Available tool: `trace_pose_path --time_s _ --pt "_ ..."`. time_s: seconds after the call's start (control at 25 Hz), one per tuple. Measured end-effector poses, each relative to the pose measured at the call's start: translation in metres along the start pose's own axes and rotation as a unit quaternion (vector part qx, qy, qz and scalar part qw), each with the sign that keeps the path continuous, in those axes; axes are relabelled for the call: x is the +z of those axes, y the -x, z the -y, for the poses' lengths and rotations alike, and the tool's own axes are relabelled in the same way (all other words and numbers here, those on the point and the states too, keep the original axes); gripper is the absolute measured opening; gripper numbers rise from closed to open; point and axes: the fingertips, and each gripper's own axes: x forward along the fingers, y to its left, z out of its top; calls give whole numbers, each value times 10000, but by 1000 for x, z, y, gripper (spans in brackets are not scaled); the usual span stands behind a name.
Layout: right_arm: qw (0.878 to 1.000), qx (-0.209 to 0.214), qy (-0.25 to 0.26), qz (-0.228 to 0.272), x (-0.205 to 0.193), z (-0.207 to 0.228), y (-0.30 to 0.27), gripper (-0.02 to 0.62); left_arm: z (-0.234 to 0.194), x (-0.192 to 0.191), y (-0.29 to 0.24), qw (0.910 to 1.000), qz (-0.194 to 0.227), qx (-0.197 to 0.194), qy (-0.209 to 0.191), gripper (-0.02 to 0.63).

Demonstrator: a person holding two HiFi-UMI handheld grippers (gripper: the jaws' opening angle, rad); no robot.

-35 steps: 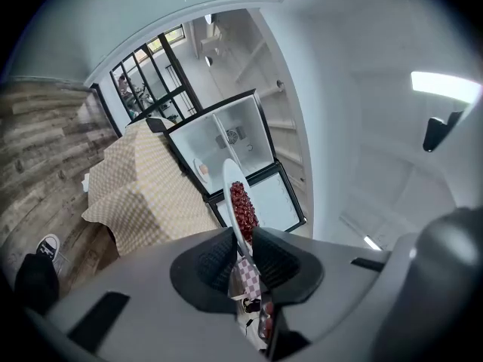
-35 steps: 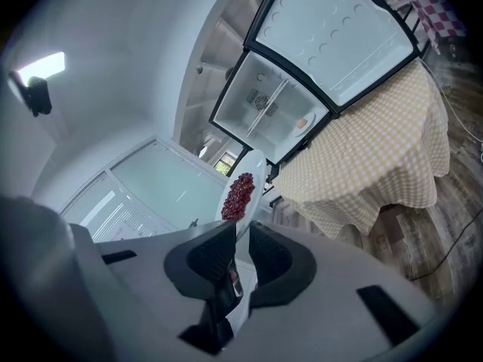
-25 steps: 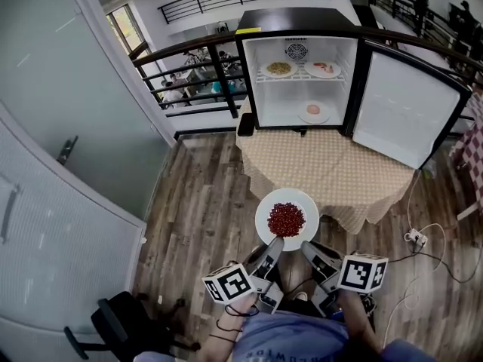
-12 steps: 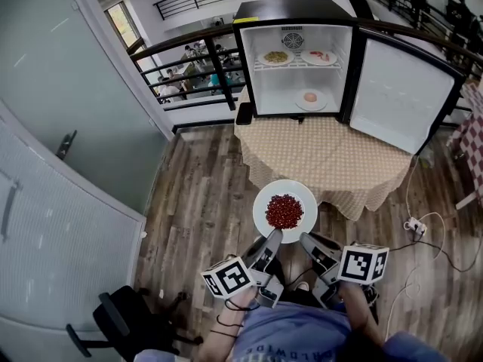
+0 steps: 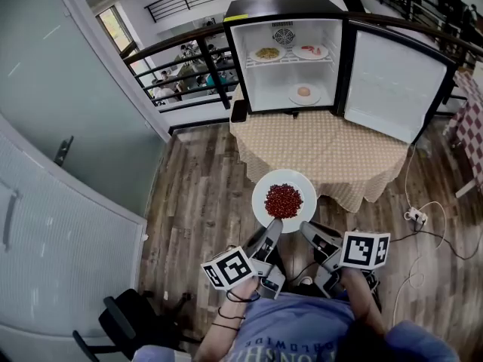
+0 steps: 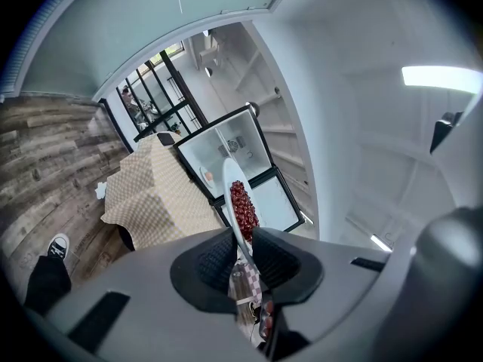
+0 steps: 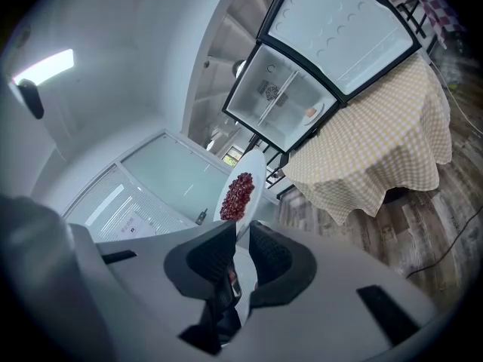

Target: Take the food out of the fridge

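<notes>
Above a wooden floor (image 5: 189, 202), a mini fridge (image 5: 283, 10) stands with its door (image 5: 389, 81) swung wide to the right, at the far end of a table (image 5: 332, 153) draped in a checked cloth. Nearer the camera, a white plate (image 5: 263, 188) heaped with red food (image 5: 284, 200) is out of the fridge and in the air, level, its far rim at the hanging edge of the cloth and the rest of it over bare boards.

Both claws carry it. The left gripper (image 5: 272, 231) is clenched on the near-left part of the rim and the right gripper (image 5: 306, 232) on the near-right part; each gripper view shows the thin rim pinched between ribbed pads, the red heap just beyond them.

The plate lies straight ahead of both claws, and the table lies beyond the plate's far rim, in line with the fridge. Neither hand is the nearer, so setting it down looks like a joint push forward rather than a hand-over.

Inside, more food waits: a yellowish dish (image 5: 267, 53) and a reddish dish (image 5: 310, 51) on the wire shelf, and a pale dish (image 5: 304, 93) on the fridge's bottom.
</notes>
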Motion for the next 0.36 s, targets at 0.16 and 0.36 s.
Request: trace_pose_path --time_s 0.16,0.36 --pt "9999 20 -100 -48 2 -1 -6 64 -1 6 0 10000 9 61 -5 69" --pt "9999 -3 30 -112 5 -2 -7 63 -7 8 0 9998 76 162 62 68"
